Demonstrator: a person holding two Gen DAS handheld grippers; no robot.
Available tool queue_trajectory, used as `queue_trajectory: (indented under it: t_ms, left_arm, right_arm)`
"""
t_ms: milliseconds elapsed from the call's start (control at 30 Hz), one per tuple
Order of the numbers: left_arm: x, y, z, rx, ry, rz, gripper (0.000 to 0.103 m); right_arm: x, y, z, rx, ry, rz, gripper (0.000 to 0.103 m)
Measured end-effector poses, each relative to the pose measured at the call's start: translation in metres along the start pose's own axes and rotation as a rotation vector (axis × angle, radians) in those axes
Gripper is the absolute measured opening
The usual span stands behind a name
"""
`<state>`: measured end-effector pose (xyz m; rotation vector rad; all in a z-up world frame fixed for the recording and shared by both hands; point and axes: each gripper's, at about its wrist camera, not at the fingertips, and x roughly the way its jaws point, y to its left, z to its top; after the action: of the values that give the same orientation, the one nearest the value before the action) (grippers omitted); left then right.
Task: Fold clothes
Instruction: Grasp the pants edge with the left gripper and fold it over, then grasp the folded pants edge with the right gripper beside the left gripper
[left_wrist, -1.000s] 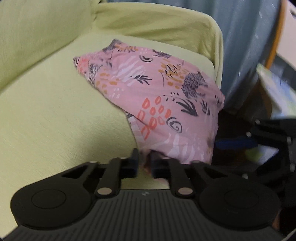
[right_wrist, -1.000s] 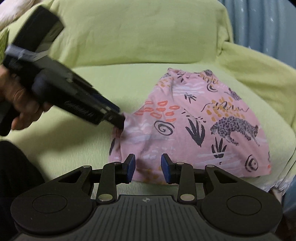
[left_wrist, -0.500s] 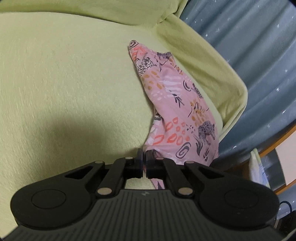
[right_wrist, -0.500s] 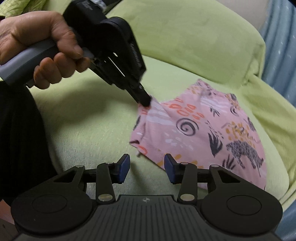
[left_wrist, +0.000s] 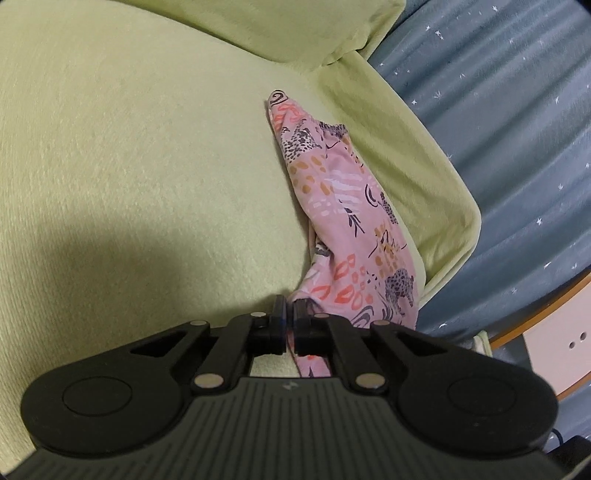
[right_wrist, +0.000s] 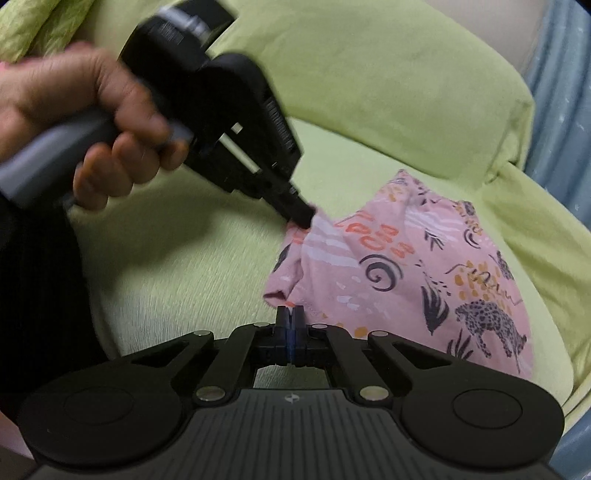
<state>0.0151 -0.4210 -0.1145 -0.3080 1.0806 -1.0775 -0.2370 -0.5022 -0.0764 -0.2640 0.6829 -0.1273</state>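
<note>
A pink patterned garment (left_wrist: 347, 221) lies on the green sofa seat (left_wrist: 129, 166); in the left wrist view it runs away from me as a narrow folded strip. My left gripper (left_wrist: 290, 314) is shut on its near corner. In the right wrist view the garment (right_wrist: 406, 266) spreads to the right. There the left gripper (right_wrist: 303, 218), held by a hand (right_wrist: 92, 99), pinches the upper left corner slightly above the seat. My right gripper (right_wrist: 290, 314) is shut on the garment's near edge, with a sliver of pink cloth showing between its tips.
The sofa's back cushion (right_wrist: 369, 74) and padded armrest (left_wrist: 406, 147) ring the seat. A blue curtain (left_wrist: 498, 129) hangs behind the armrest, with a wooden furniture edge (left_wrist: 554, 325) at lower right. The person's dark clothing (right_wrist: 33, 295) fills the left of the right wrist view.
The right jaws have closed from open onto the garment's near edge. The left gripper rolled and shifted while keeping its grip on the corner, and the garment looks narrower from it.
</note>
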Motion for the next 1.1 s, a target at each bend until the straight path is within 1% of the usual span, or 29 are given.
queue_trajectory:
  t_ms: [100, 167, 233, 300, 400, 433, 467, 500, 533, 600, 700, 733, 767, 800, 833, 900, 967, 1033, 1100]
  left_arm:
    - [0.001, 0.000, 0.000, -0.005, -0.001, -0.004, 0.002]
    - [0.000, 0.000, 0.000, -0.004, -0.002, -0.003, 0.002]
    - [0.001, 0.001, 0.000, -0.008, -0.001, -0.005, 0.002]
    - [0.001, 0.001, 0.000, -0.011, -0.001, -0.007, 0.002]
    - [0.000, 0.002, 0.000, -0.012, -0.001, -0.010, 0.002]
    - [0.000, 0.002, 0.000, -0.012, -0.001, -0.010, 0.002]
    - [0.001, 0.002, 0.000, -0.012, -0.002, -0.010, 0.002]
    - [0.001, 0.002, 0.000, -0.012, -0.002, -0.010, 0.002]
    - [0.000, 0.003, 0.000, -0.013, -0.002, -0.011, 0.002]
    - [0.001, 0.003, -0.001, -0.014, -0.002, -0.013, 0.002]
    - [0.001, 0.002, -0.001, -0.013, -0.003, -0.012, 0.002]
    - [0.001, 0.002, -0.001, -0.012, -0.003, -0.011, 0.002]
    - [0.001, 0.002, -0.001, -0.011, -0.004, -0.010, 0.002]
    - [0.001, 0.002, -0.001, -0.010, -0.004, -0.010, 0.002]
    - [0.000, 0.002, -0.001, -0.010, -0.005, -0.010, 0.002]
    - [0.000, 0.002, -0.001, -0.010, -0.005, -0.010, 0.002]
    - [0.000, 0.002, -0.001, -0.008, -0.006, -0.009, 0.002]
    - [0.000, 0.001, -0.001, -0.005, -0.008, -0.007, 0.002]
    - [0.000, 0.001, -0.001, -0.006, -0.008, -0.006, 0.002]
  right_arm:
    - [-0.010, -0.008, 0.002, 0.056, -0.050, -0.019, 0.000]
    - [-0.018, -0.014, 0.005, 0.098, -0.099, -0.006, 0.000]
    - [-0.022, -0.014, 0.009, 0.112, -0.134, 0.024, 0.000]
    - [-0.017, -0.009, 0.012, 0.092, -0.122, 0.037, 0.000]
    - [-0.007, -0.004, 0.011, 0.060, -0.071, 0.039, 0.000]
    - [-0.005, -0.001, 0.010, 0.034, -0.056, 0.017, 0.003]
    - [-0.004, 0.001, 0.009, 0.009, -0.051, -0.009, 0.009]
    - [-0.005, 0.003, 0.007, -0.009, -0.052, -0.025, 0.020]
    - [-0.004, 0.005, 0.007, -0.022, -0.050, -0.031, 0.027]
    - [0.001, 0.006, 0.005, -0.025, -0.027, -0.025, 0.028]
    - [0.010, 0.009, 0.004, -0.029, 0.007, -0.015, 0.028]
    - [0.012, 0.010, 0.004, -0.037, 0.011, -0.015, 0.027]
    - [0.013, 0.011, 0.004, -0.042, 0.014, -0.017, 0.023]
    - [0.013, 0.011, 0.004, -0.037, 0.015, -0.022, 0.003]
    - [0.012, 0.009, 0.004, -0.026, 0.011, -0.028, 0.000]
    - [0.006, 0.003, 0.005, 0.018, -0.015, -0.032, 0.000]
    - [-0.002, -0.003, 0.006, 0.053, -0.062, -0.043, 0.000]
    - [-0.007, -0.008, 0.009, 0.090, -0.109, -0.037, 0.000]
    - [-0.006, -0.007, 0.012, 0.092, -0.117, -0.019, 0.000]
